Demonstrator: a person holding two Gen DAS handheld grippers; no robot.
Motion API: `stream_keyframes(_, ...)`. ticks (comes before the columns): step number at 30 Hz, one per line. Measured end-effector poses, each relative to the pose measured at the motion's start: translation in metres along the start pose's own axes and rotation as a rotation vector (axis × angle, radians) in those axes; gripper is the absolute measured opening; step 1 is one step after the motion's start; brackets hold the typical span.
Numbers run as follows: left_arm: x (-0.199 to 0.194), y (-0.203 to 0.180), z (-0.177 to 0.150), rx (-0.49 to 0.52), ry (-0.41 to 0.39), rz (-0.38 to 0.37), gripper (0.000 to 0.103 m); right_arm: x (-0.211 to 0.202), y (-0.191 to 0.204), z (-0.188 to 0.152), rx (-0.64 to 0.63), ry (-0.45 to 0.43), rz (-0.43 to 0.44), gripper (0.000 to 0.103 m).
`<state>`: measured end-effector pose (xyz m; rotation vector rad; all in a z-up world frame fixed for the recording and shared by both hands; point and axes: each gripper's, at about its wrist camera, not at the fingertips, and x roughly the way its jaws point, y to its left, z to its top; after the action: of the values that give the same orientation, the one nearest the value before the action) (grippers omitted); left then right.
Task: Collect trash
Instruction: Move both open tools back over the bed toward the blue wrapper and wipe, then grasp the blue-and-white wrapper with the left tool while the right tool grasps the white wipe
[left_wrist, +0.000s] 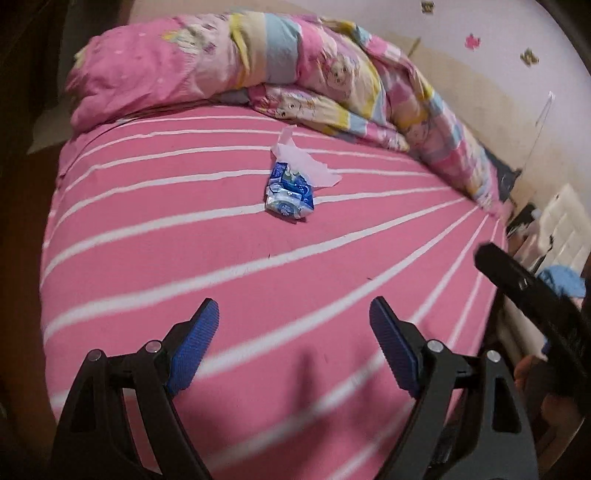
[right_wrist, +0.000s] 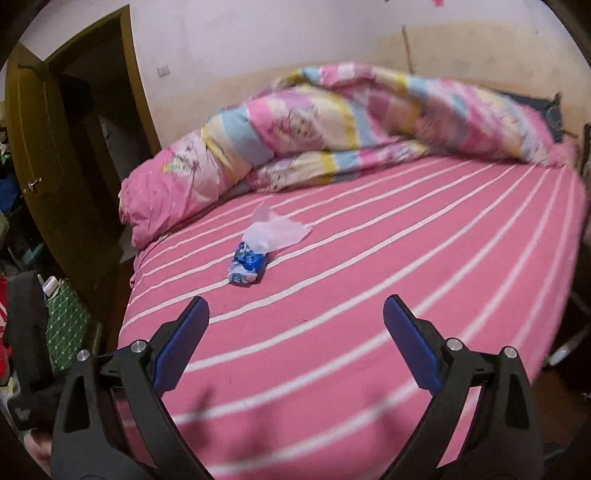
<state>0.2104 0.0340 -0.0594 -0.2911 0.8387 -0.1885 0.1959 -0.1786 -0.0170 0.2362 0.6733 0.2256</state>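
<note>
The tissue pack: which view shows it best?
The left wrist view: the tissue pack lies nearer the middle, larger and sharper. The right wrist view shows it smaller, left of centre, tissue still visible.

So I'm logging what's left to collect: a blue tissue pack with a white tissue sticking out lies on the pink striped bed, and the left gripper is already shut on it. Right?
Not quite. The tissue pack with its white tissue does lie on the pink striped bed, but the left gripper is open and empty, well short of the pack. The left wrist view shows this.
</note>
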Motion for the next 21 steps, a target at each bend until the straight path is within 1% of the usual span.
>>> stream_keyframes(4,0.041,0.003,0.027,0.017,0.031,-0.013,0.081,0.037,-0.002,0.019,0.048,0.011,0.015,0.094)
stream_keyframes(7,0.064,0.008,0.045,-0.004,0.053,-0.035,0.081,0.067,-0.003,0.033,0.078,0.008,0.016,0.094)
stream_keyframes(10,0.084,0.011,0.059,0.015,0.059,-0.016,0.081,0.1,-0.005,0.047,0.088,0.02,0.009,0.094)
stream_keyframes(12,0.098,0.011,0.069,0.027,0.063,-0.001,0.081,0.111,-0.011,0.056,0.096,0.033,0.007,0.094)
stream_keyframes(14,0.111,0.01,0.077,0.032,0.074,-0.007,0.081,0.126,-0.014,0.072,0.096,0.031,0.006,0.094)
stream_keyframes(18,0.132,0.004,0.09,0.045,0.086,-0.004,0.081,0.158,-0.021,0.084,0.106,0.046,0.015,0.094)
stream_keyframes(21,0.146,-0.001,0.098,0.051,0.094,0.021,0.08,0.178,-0.031,0.1,0.107,0.069,0.011,0.094)
